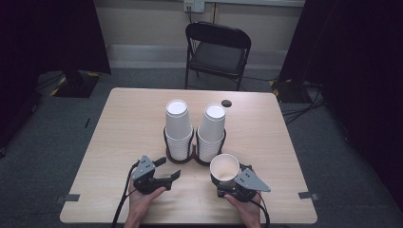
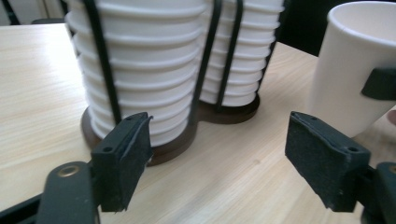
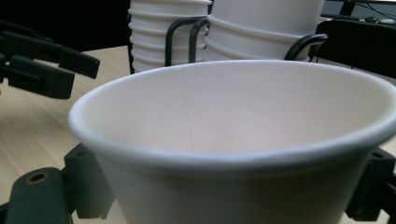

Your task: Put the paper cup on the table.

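A single white paper cup (image 1: 224, 167) stands mouth up near the table's front edge, and my right gripper (image 1: 226, 179) is shut on its lower wall. In the right gripper view the cup (image 3: 233, 121) sits between the two jaws. Two stacks of upturned white cups (image 1: 178, 128) (image 1: 212, 130) stand in a black wire holder with a brown base (image 1: 184, 159) at the table's middle. My left gripper (image 1: 169, 168) is open and holds nothing, just left of the held cup and in front of the left stack. Its view shows the stacks (image 2: 144, 79) close ahead and the held cup (image 2: 350, 70) at the right.
A small black disc (image 1: 226, 103) lies on the wooden table (image 1: 119, 137) behind the right stack. A black folding chair (image 1: 216, 50) stands beyond the far edge. Dark curtains hang at both sides.
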The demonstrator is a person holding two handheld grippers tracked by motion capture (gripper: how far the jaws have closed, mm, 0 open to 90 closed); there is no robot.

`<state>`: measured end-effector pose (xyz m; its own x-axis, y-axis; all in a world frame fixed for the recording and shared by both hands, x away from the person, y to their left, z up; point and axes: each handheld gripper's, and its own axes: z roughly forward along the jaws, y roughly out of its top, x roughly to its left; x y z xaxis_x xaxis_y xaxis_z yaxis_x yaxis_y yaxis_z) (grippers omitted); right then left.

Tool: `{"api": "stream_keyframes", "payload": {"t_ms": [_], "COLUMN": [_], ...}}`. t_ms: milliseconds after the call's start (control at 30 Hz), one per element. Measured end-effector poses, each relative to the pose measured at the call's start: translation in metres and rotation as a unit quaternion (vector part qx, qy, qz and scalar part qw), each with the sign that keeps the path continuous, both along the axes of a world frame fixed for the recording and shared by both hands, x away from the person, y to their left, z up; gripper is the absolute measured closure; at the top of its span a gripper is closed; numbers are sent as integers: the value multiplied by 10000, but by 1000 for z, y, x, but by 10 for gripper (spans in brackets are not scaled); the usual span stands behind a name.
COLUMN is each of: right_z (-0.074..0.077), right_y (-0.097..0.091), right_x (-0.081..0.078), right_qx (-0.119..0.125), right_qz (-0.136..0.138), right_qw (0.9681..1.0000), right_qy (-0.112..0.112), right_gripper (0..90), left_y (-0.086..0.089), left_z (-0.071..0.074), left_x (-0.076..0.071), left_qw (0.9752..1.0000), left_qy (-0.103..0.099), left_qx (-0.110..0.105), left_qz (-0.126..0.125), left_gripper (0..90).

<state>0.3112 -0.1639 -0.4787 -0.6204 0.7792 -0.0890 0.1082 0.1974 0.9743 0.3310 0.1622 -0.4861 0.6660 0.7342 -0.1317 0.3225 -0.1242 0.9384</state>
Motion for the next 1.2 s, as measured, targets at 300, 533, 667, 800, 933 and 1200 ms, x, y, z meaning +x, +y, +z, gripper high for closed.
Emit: {"api": "stream_keyframes", "payload": {"t_ms": [300,533,667,800,933,1200], "right_z": [6,11,13,15,17,24], "right_y": [-11,-22,-27,-30,-32,-36], "right_x": [12,21,30,38,48,70], "right_qx": [474,814,957,947,906,849], "right_qz": [-223,-503,-696,-857,-1005,-1258], "right_qw": [9984,9947,9920,9907,9898,9875], "right_qy": [234,364,441,464,448,427], "right_gripper": [115,116,116,116,116,116], "left_y": [10,15,16,16,18,19], "left_z": [-7,-9,-10,-10,-10,-11], "left_x": [-2,-12,-12,-14,-17,-20], "left_qw": [9994,9975,9972,9963,9952,9923], "left_qy": [-195,-520,-509,-554,-621,-746], "left_qx": [46,-26,11,111,114,-27], "left_qz": [279,470,546,640,741,983], "left_gripper": [193,162,162,161,154,156]}}
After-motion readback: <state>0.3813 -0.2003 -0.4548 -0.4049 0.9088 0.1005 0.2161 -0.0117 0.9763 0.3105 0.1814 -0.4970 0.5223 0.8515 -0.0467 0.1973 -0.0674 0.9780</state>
